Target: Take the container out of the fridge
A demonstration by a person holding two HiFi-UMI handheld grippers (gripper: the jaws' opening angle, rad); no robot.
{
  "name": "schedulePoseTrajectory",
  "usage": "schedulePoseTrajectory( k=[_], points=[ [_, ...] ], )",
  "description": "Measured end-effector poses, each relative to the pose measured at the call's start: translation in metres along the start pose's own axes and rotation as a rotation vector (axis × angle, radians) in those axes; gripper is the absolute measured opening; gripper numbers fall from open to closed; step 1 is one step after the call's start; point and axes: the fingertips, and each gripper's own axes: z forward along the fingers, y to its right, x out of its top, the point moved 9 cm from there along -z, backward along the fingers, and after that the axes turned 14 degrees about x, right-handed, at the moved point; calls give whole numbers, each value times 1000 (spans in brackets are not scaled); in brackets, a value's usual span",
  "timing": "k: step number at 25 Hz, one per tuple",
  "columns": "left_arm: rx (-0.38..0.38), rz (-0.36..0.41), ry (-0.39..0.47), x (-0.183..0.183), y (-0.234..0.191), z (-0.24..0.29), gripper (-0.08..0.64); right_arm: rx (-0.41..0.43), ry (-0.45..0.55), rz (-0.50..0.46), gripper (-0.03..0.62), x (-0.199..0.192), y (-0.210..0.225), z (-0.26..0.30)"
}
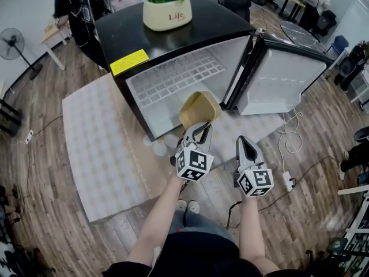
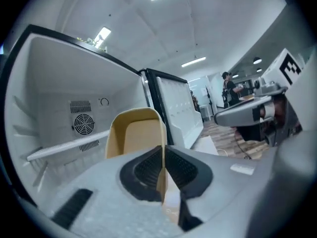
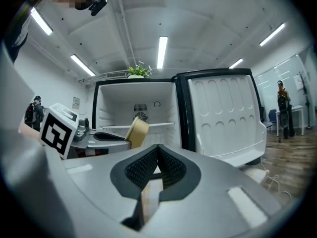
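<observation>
Tan rounded-square container [image 1: 199, 109], shallow and empty, sits clamped by one side wall between the jaws of the left gripper [image 1: 199, 128], just in front of the open fridge [image 1: 173, 77]; it is tipped on its side, mouth facing the gripper, base toward the fridge interior; right gripper [image 1: 247, 146] alongside, jaws together on nothing.

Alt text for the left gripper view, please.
The left gripper has its jaws shut on the wall of a tan container, held before the open fridge. The right gripper shows at the right edge.
</observation>
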Motion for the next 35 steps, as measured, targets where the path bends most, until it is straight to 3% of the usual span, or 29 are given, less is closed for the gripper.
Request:
schedulePoseTrajectory(
  k=[4,11,17,23,35],
  points=[
    [34,-126,61,16,-11,-15,25,-52,35,-20,8,9,-4,-9],
    [47,-241,178,40,-28,-38,25,-152,106,-27,9,23,-2,-30],
    [78,-259,228,48,-40,-53,25,-221,147,-37,9,31,0,-52],
    [61,-255,223,42,-38,-62,25,-289,161,-38,9,33,7,-72],
    [71,-257,198,37,-38,-68,25,-327,135,-62,8,36,4,-81]
  ],
)
